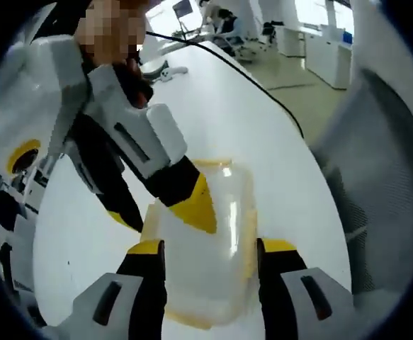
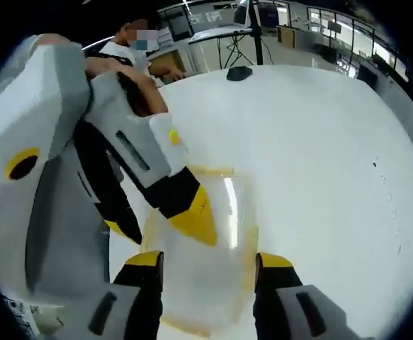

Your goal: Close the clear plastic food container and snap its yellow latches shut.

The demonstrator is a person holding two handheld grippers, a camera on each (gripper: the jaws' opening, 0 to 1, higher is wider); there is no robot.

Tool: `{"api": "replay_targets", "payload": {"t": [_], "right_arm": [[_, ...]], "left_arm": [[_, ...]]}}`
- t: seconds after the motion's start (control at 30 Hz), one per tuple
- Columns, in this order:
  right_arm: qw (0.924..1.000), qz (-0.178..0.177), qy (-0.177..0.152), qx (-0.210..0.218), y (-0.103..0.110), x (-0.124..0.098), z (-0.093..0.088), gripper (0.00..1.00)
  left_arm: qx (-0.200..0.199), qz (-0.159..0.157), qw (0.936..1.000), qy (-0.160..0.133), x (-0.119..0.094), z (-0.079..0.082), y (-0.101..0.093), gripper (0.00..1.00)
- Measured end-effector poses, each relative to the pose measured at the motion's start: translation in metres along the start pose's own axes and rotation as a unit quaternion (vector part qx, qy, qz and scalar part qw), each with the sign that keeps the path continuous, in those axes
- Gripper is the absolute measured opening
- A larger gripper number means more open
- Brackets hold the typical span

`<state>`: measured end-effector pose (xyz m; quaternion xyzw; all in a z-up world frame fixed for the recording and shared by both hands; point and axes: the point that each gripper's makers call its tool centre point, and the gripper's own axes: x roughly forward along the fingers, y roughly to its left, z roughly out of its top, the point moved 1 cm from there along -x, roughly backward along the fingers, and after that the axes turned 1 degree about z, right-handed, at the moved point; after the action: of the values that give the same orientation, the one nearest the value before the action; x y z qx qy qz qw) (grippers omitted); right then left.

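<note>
Two jaws of the left gripper [image 1: 212, 248] stand wide apart, one on each side of the clear container [image 1: 213, 290] on the white surface [image 1: 263, 142], gripping nothing. The right gripper [image 2: 208, 260] straddles the container [image 2: 206, 290] likewise, jaws apart. Another gripper [image 1: 195, 205] reaches in from the upper left, its yellow tip on the lid; I cannot tell its jaw state.

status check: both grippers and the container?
Left gripper open, jaws straddling the clear container. Right gripper open, likewise straddling the container. A yellow jaw tip presses on the lid. Latch state unclear. White table; nothing blocking.
</note>
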<state>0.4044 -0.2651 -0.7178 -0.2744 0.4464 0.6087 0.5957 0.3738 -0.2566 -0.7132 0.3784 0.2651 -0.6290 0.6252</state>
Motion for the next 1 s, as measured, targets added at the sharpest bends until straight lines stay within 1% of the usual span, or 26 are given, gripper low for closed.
{"api": "replay_targets", "payload": {"t": [0.03, 0.07, 0.13, 0.23, 0.27, 0.3, 0.33, 0.37, 0.4, 0.47, 0.57, 0.63, 0.67, 0.7, 0.73, 0.77, 0.8, 0.87, 0.9, 0.93, 0.97, 1.0], "right_arm": [[0.9999, -0.008, -0.001, -0.01, 0.002, -0.001, -0.002, 0.52], [0.9999, -0.01, -0.001, -0.01, 0.004, -0.002, -0.004, 0.53], [0.9997, -0.021, -0.004, -0.016, 0.006, -0.003, -0.008, 0.55], [0.9996, -0.025, -0.002, -0.014, 0.012, -0.006, -0.014, 0.59], [0.9995, -0.029, -0.001, -0.009, 0.014, -0.007, -0.017, 0.59], [0.9992, -0.036, -0.011, -0.013, 0.013, -0.008, -0.015, 0.6], [0.9991, -0.039, -0.011, 0.007, 0.015, -0.01, -0.018, 0.61], [0.9991, -0.04, -0.012, 0.014, 0.016, -0.01, -0.02, 0.63], [0.999, -0.042, -0.011, 0.016, 0.017, -0.01, -0.022, 0.65], [0.9981, -0.058, -0.011, 0.017, 0.017, -0.012, -0.026, 0.74], [0.9961, -0.085, -0.004, 0.021, 0.013, -0.016, -0.031, 0.79], [0.9954, -0.092, -0.002, 0.024, 0.015, -0.016, -0.033, 0.82], [0.9952, -0.095, 0.001, 0.025, 0.016, -0.015, -0.034, 0.85], [0.9953, -0.094, 0.003, 0.027, 0.019, -0.012, -0.035, 0.89], [0.9953, -0.093, 0.003, 0.028, 0.021, -0.009, -0.036, 0.92], [0.9953, -0.093, 0.005, 0.029, 0.022, -0.006, -0.037, 0.95], [0.995, -0.095, 0.01, 0.029, 0.021, -0.001, -0.04, 0.99], [0.9938, -0.104, 0.029, 0.026, 0.018, 0.005, -0.047, 0.99], [0.9939, -0.104, 0.028, 0.026, 0.019, 0.007, -0.047, 0.98], [0.9939, -0.104, 0.027, 0.026, 0.019, 0.009, -0.046, 0.97], [0.9936, -0.107, 0.028, 0.025, 0.018, 0.01, -0.045, 0.95], [0.9923, -0.117, 0.038, 0.017, 0.014, 0.011, -0.047, 0.92]], "left_arm": [[0.003, -0.004, 1.0, 0.002, -0.003, 0.0, 0.003, 0.55], [0.011, -0.006, 0.9999, 0.006, -0.004, 0.0, 0.007, 0.56], [0.03, -0.006, 0.9993, 0.02, -0.008, -0.005, 0.014, 0.57], [0.031, -0.018, 0.9989, 0.029, -0.01, -0.009, 0.021, 0.59], [0.031, -0.027, 0.9985, 0.036, -0.01, -0.013, 0.022, 0.6], [0.035, -0.034, 0.9981, 0.037, -0.01, -0.014, 0.02, 0.64], [0.046, -0.042, 0.9973, 0.037, -0.009, -0.015, 0.02, 0.67], [0.053, -0.053, 0.9965, 0.038, -0.01, -0.017, 0.018, 0.67], [0.052, -0.059, 0.9961, 0.039, -0.01, -0.017, 0.017, 0.67], [0.051, -0.055, 0.9962, 0.044, -0.008, -0.02, 0.021, 0.69], [0.044, -0.059, 0.9958, 0.055, -0.006, -0.027, 0.025, 0.71], [0.043, -0.064, 0.9949, 0.064, -0.004, -0.033, 0.026, 0.73], [0.041, -0.067, 0.9947, 0.067, -0.003, -0.034, 0.027, 0.76], [0.039, -0.077, 0.9937, 0.071, -0.003, -0.038, 0.024, 0.79], [0.044, -0.081, 0.9931, 0.072, -0.001, -0.039, 0.022, 0.82], [0.053, -0.079, 0.9928, 0.073, 0.0, -0.041, 0.023, 0.83], [0.061, -0.079, 0.9915, 0.083, 0.001, -0.046, 0.024, 0.82], [0.051, -0.081, 0.9911, 0.093, 0.004, -0.051, 0.024, 0.82], [0.048, -0.077, 0.991, 0.099, 0.006, -0.054, 0.025, 0.81], [0.052, -0.076, 0.9909, 0.098, 0.006, -0.054, 0.024, 0.79], [0.057, -0.074, 0.9909, 0.097, 0.007, -0.054, 0.024, 0.75], [0.057, -0.073, 0.9909, 0.098, 0.009, -0.054, 0.024, 0.76]]}}
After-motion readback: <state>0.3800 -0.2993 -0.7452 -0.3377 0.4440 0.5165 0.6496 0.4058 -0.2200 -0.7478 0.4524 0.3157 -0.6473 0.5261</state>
